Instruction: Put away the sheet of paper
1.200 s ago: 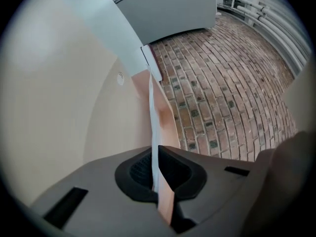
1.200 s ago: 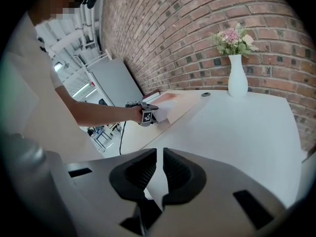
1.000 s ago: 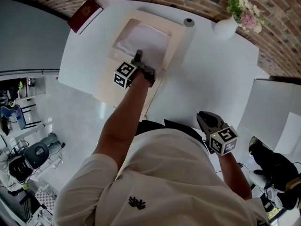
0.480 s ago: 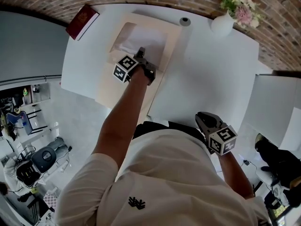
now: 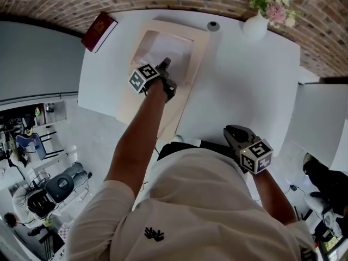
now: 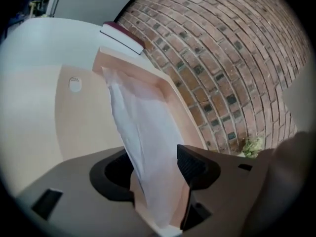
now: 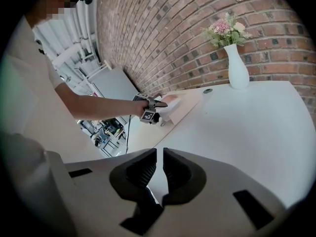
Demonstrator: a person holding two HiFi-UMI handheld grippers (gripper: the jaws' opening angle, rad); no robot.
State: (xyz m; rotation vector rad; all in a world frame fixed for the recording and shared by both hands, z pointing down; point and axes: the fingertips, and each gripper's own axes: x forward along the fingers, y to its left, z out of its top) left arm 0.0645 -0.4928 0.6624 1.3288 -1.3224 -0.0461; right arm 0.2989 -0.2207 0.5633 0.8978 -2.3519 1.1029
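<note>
Lying in a shallow rectangular beige cardboard tray [image 6: 174, 94]: thin, white, slightly rumpled sheet of paper [image 6: 143, 127]. Left gripper [image 6: 155, 171] jaws just opened, the sheet loose between them. Right gripper [image 7: 159, 169] jaws nearly together, empty.

Thin, matt white sheet of paper [image 6: 148, 132], faintly translucent and softly creased, against a smooth, matt beige card folder [image 6: 84, 112]. My left gripper [image 6: 155, 174] is dull grey-brown plastic with ribbed black pads [image 6: 191, 164], its jaws just opened either side of the sheet. The table [image 5: 244, 80] is smooth white with a soft sheen, the brick wall [image 6: 222, 58] rough, the vase [image 7: 238, 68] glossy white, my shirt [image 5: 201, 211] matt cloth.
</note>
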